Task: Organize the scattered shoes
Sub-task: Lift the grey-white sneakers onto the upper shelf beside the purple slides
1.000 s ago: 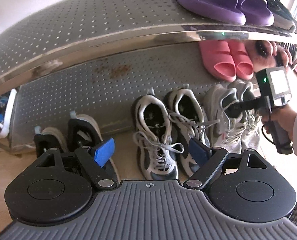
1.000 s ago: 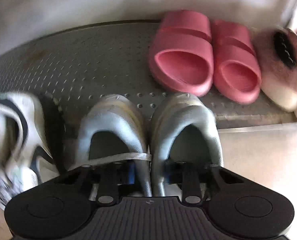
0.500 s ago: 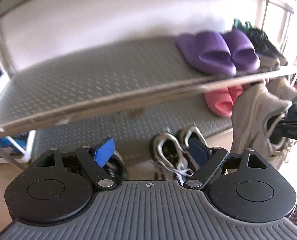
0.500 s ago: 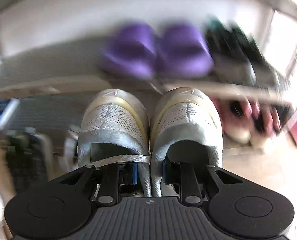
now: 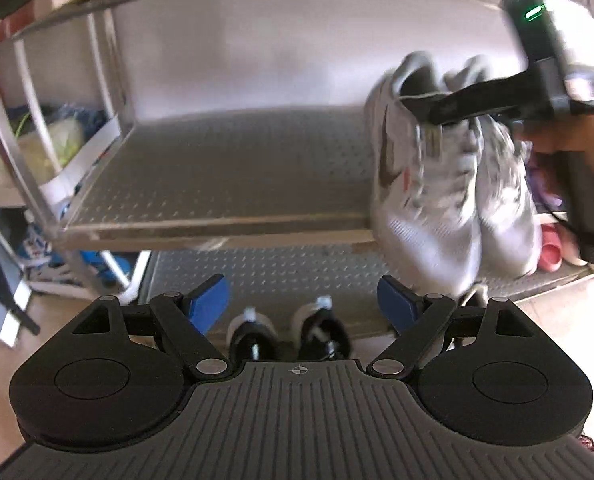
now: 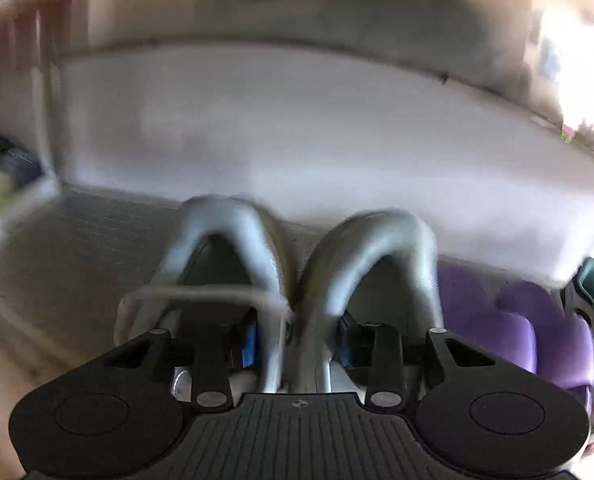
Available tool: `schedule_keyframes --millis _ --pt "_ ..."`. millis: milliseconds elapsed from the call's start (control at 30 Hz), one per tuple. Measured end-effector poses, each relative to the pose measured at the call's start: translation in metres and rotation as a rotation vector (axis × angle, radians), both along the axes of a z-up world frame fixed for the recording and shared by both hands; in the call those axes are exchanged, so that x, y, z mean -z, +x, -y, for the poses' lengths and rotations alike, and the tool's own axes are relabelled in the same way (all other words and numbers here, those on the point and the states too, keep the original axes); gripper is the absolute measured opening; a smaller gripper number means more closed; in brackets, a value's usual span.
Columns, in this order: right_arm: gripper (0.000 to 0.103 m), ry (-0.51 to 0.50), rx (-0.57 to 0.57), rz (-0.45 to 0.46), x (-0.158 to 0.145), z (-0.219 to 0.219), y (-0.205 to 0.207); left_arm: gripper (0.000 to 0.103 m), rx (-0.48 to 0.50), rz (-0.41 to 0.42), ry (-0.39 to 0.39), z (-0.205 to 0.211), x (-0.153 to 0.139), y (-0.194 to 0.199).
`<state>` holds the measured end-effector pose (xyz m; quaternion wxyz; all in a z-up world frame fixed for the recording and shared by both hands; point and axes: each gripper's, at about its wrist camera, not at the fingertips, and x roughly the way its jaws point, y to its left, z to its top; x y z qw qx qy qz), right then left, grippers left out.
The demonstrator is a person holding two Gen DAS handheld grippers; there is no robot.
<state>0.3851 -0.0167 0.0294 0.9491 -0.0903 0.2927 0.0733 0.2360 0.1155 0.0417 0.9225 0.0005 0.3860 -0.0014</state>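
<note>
My right gripper (image 6: 295,342) is shut on a pair of grey-white sneakers (image 6: 297,264), pinching their inner collars together. In the left wrist view the pair (image 5: 449,184) hangs toes down in front of the perforated metal middle shelf (image 5: 233,168), at its right part. My left gripper (image 5: 303,298) is open and empty, low in front of the rack. Below it a black and white pair (image 5: 289,332) stands by the bottom shelf (image 5: 265,272).
Purple slides (image 6: 513,328) and a dark shoe (image 6: 593,292) sit on the middle shelf right of the held pair. Pink slides (image 5: 551,246) lie on the bottom shelf at right. Rack posts (image 5: 29,112) and clutter (image 5: 37,148) stand at left.
My right gripper has lifted the grey-white sneakers from the floor up to the level of the middle shelf. My left gripper has risen and tilted up, still open.
</note>
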Motion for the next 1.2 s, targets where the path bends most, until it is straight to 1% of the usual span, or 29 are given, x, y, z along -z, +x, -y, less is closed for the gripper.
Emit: schedule_keyframes --millis 67,100,133,200,233,300,333,400,433,467,533,600,667,733,833,867,933,1000,1033,1067,1100,1133,1200 --pt "0.068 -0.017 0.026 0.049 0.009 -0.002 0.008 0.086 0.01 -0.006 -0.002 0.001 -0.001 0.0" --pt "0.082 -0.019 0.022 0.064 0.008 -0.002 0.007 0.086 0.019 -0.008 -0.003 0.003 -0.001 0.002" --pt "0.085 -0.019 0.013 0.084 0.005 0.0 0.002 0.086 0.023 -0.008 -0.003 0.004 -0.001 0.0" --pt "0.085 -0.017 -0.021 0.127 -0.003 0.007 -0.015 0.086 0.039 -0.008 -0.006 0.011 -0.001 -0.002" --pt "0.085 -0.014 -0.038 0.132 -0.01 0.014 -0.028 0.086 0.043 -0.008 -0.01 0.016 -0.002 -0.003" --pt "0.087 0.01 -0.059 0.127 -0.018 0.027 -0.045 0.086 0.05 -0.003 -0.022 0.023 -0.003 -0.002" --pt "0.09 0.041 -0.075 0.117 -0.024 0.038 -0.059 0.086 0.051 0.0 -0.026 0.027 -0.005 -0.005" --pt "0.091 0.082 -0.105 0.09 -0.028 0.05 -0.074 0.086 0.058 0.014 -0.036 0.036 -0.007 -0.006" --pt "0.09 0.108 -0.143 0.065 -0.029 0.058 -0.082 0.086 0.061 0.02 -0.038 0.04 -0.008 -0.006" --pt "0.089 0.124 -0.168 0.061 -0.027 0.062 -0.087 0.086 0.065 0.024 -0.038 0.043 -0.008 -0.006" --pt "0.088 0.144 -0.176 0.091 -0.019 0.066 -0.091 0.086 0.066 0.03 -0.035 0.048 -0.008 -0.004" --pt "0.088 0.188 -0.165 0.106 -0.01 0.069 -0.088 0.086 0.058 0.033 -0.035 0.05 -0.008 0.0" --pt "0.088 0.239 -0.142 0.091 0.0 0.07 -0.076 0.086 0.045 0.028 -0.035 0.051 -0.007 0.004" --pt "0.089 0.259 -0.146 0.083 0.006 0.07 -0.061 0.086 0.03 0.017 -0.031 0.049 -0.003 0.009" --pt "0.089 0.242 -0.191 0.058 0.017 0.059 -0.041 0.086 0.009 0.002 -0.03 0.048 0.002 0.016" --pt "0.089 0.224 -0.201 0.025 0.024 0.053 -0.031 0.086 0.003 -0.003 -0.031 0.048 0.003 0.019" --pt "0.081 0.208 -0.183 -0.014 0.034 0.046 -0.023 0.086 0.01 -0.006 -0.029 0.051 0.003 0.025" --pt "0.079 0.208 -0.159 -0.015 0.04 0.041 -0.019 0.086 0.042 0.001 -0.007 0.056 0.001 0.031" --pt "0.076 0.211 -0.141 -0.008 0.044 0.036 -0.013 0.086 0.06 0.009 0.01 0.058 -0.001 0.034" --pt "0.07 0.203 -0.127 0.006 0.047 0.03 -0.008 0.086 0.076 0.017 0.027 0.06 -0.003 0.038" --pt "0.058 0.193 -0.118 0.019 0.049 0.025 -0.006 0.086 0.075 0.023 0.037 0.061 -0.004 0.041" --pt "0.052 0.187 -0.108 0.034 0.049 0.021 -0.002 0.086 0.064 0.026 0.039 0.062 -0.005 0.044" --pt "0.047 0.174 -0.09 0.064 0.049 0.016 0.005 0.086 0.041 0.021 0.015 0.062 -0.004 0.048"
